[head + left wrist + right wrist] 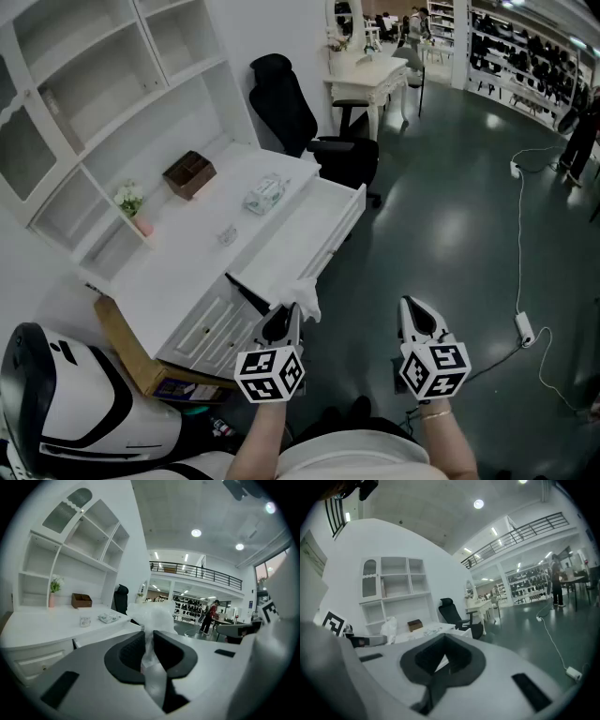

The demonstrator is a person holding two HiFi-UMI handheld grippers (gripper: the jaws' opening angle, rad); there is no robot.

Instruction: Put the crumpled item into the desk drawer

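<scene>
My left gripper (286,317) is shut on a white crumpled item (306,299), which puffs out past the jaw tips. It hovers just off the near corner of the open desk drawer (349,212), whose white tray juts out from the desk (187,258). In the left gripper view the crumpled item (157,616) is pinched between the dark pads (133,651), with a strip trailing down behind them. My right gripper (413,311) hangs over the dark floor, right of the drawer, shut on nothing (444,637). In the right gripper view the crumpled item (389,629) shows at the left.
On the desk lie a brown box (189,173), a tissue pack (265,194), a small jar (227,234) and a flower pot (132,208). A black office chair (300,122) stands beyond the drawer. A cardboard box (129,352) leans by the desk; a cable (521,244) crosses the floor.
</scene>
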